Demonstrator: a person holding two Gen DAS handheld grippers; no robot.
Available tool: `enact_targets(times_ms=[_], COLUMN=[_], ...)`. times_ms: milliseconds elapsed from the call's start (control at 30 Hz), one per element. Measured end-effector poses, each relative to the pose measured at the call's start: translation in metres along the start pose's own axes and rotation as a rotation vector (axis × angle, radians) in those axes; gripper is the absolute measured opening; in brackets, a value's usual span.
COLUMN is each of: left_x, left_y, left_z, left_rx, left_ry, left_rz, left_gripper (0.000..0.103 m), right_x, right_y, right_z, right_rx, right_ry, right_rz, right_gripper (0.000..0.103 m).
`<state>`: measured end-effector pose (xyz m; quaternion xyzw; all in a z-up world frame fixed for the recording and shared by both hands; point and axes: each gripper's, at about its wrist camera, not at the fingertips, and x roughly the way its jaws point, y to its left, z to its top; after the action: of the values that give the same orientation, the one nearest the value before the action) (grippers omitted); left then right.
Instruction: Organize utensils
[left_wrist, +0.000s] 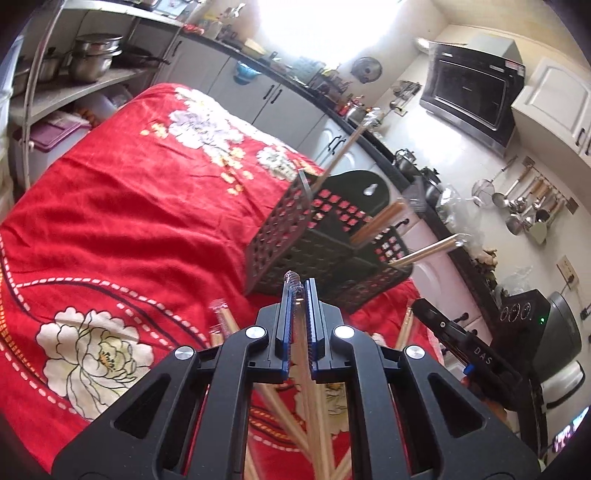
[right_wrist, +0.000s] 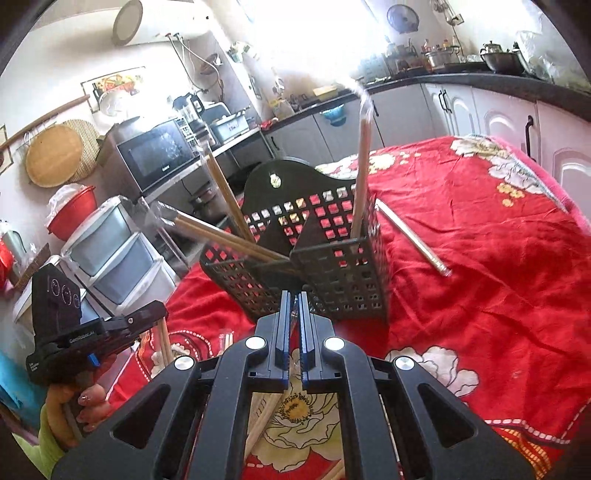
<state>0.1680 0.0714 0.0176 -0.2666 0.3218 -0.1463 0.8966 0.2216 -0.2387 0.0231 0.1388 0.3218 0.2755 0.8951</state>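
Observation:
A black perforated utensil basket (left_wrist: 295, 236) (right_wrist: 340, 277) stands on the red flowered cloth, with wrapped chopsticks (right_wrist: 361, 166) upright in one compartment and more leaning out of the other (right_wrist: 225, 236). My left gripper (left_wrist: 299, 291) is just short of the basket, shut on a plastic-wrapped chopstick pair (left_wrist: 291, 278) whose tip pokes out above the pads. My right gripper (right_wrist: 294, 299) faces the basket's middle divider, shut on another chopstick pair (right_wrist: 264, 413) that hangs below it. Each gripper also shows at the edge of the other's view: the right gripper (left_wrist: 421, 310), the left gripper (right_wrist: 159, 310).
One wrapped chopstick pair (right_wrist: 410, 236) lies on the cloth right of the basket, and more loose pairs (left_wrist: 221, 321) lie near me. A counter with cabinets (left_wrist: 332, 122) runs behind the table. A microwave (right_wrist: 159, 155) and plastic drawers (right_wrist: 110, 251) stand on the left.

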Motion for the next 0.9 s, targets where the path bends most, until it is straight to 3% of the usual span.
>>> enact_targets(times_ms=[500,900], left_x=[0.000,-0.008], left_y=[-0.039,-0.075], left_z=[0.008,0.034], left_rx=[0.086,0.168], left_ry=[-0.007,-0.059], left_rz=[-0.043,-0.085], left_gripper=[0.003,0.003], right_x=[-0.029,-0.052], right_y=[0.002,0.019], right_z=[0.012,0.029], right_rx=[-0.021,-0.071], right_ry=[-0.081,-0.156], right_rz=[0.004,0.027], right_gripper=[0.004,0.004])
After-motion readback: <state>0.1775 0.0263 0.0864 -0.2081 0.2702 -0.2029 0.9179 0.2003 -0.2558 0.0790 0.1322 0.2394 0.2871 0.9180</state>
